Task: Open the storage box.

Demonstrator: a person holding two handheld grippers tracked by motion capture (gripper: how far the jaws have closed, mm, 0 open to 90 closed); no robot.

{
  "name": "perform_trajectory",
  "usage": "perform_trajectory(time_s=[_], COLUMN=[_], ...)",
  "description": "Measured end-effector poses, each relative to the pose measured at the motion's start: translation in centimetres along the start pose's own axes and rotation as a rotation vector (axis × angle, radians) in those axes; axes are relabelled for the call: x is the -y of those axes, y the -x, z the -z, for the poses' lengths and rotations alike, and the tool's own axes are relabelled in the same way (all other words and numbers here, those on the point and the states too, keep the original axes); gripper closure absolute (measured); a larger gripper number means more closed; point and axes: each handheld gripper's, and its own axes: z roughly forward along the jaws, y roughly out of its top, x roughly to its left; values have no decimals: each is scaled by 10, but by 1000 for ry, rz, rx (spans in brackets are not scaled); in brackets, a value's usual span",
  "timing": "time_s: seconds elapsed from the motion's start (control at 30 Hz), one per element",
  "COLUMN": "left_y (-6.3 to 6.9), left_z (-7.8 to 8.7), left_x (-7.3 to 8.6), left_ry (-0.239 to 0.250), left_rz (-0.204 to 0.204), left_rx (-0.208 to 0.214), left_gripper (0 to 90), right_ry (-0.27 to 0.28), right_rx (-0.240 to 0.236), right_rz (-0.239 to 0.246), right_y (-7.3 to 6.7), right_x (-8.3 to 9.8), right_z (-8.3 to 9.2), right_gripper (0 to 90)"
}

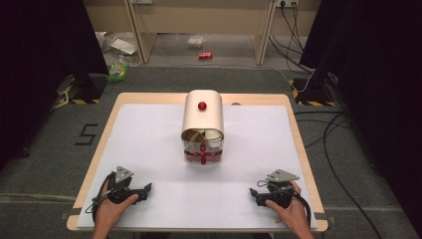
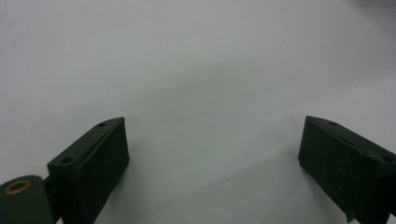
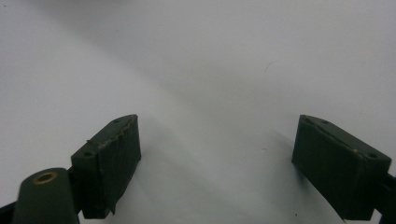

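I see matt white sheeting over the pale wood counter [image 1: 293, 124]. The bread box [image 1: 202, 119] has a smooth cream lid, a glossy red knob [image 1: 202, 106] and clear plastic walls. My tongs' pads [image 2: 100, 163] look matt black, slightly scuffed.

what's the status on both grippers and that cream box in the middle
Left gripper open, empty, resting near table edge. Right gripper open, empty, likewise. Cream box with red knob at table centre, untouched. Nothing between grippers and box.
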Motion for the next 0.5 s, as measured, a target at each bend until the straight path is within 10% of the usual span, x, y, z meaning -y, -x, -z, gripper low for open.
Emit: perform_trajectory(time_s=[0.5], left_y=[0], left_z=[0], left_x=[0], left_ry=[0], left_rz=[0], left_rx=[0], left_gripper=[75], right_ry=[63], right_rx=[-4], right_rz=[12], right_y=[-7], right_x=[-7], right_z=[4], right_gripper=[179])
